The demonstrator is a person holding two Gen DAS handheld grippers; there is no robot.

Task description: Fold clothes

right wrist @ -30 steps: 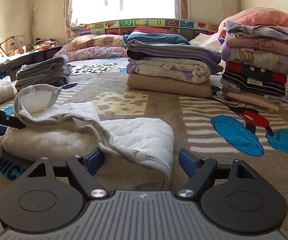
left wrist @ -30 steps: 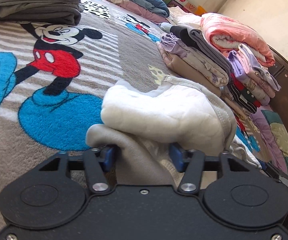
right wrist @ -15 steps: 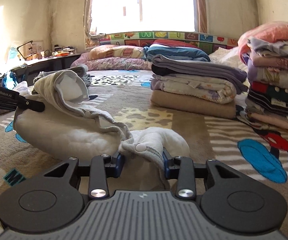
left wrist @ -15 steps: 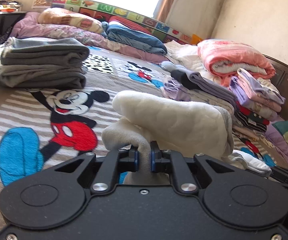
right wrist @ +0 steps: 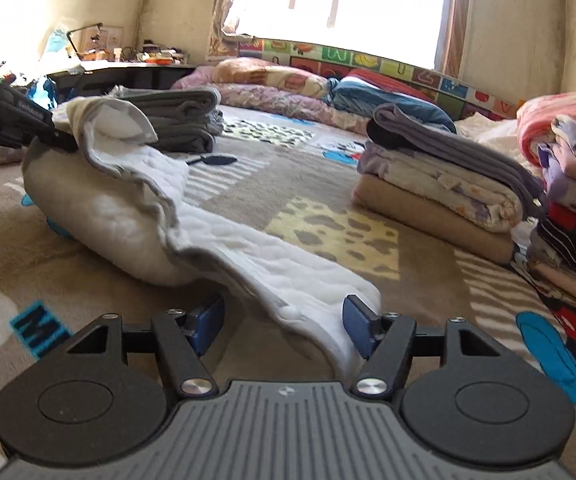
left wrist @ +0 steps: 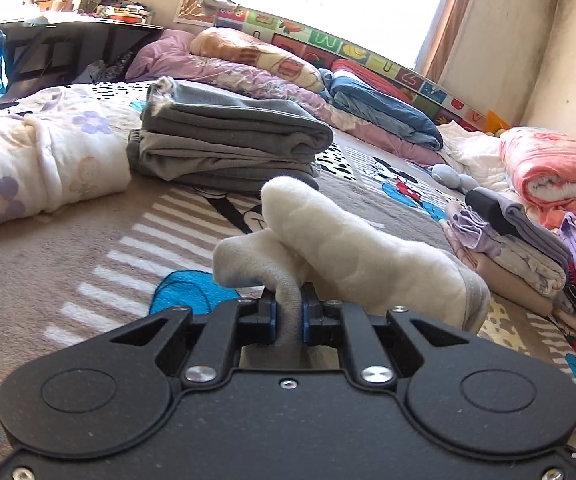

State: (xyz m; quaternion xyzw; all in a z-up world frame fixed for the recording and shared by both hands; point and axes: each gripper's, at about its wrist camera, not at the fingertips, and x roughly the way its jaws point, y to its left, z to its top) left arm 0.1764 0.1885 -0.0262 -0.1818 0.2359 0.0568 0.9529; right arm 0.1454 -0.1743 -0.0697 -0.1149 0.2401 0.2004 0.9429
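Both cameras sit low over the cartoon-print bed blanket (left wrist: 87, 264), each looking forward along its own hand-held gripper toward the bright window. The left view sits close behind the bunched cream fleece garment (left wrist: 360, 256); the right view sees it stretched leftward. Both share the folded grey stack (left wrist: 223, 140) (right wrist: 183, 120).

Cream quilted garment (right wrist: 135, 216), grey-edged; grey folded stack (left wrist: 227, 148).

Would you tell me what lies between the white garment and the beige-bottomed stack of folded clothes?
In the right wrist view, only bare Mickey blanket with a yellow spotted patch separates the white garment from the folded stack.
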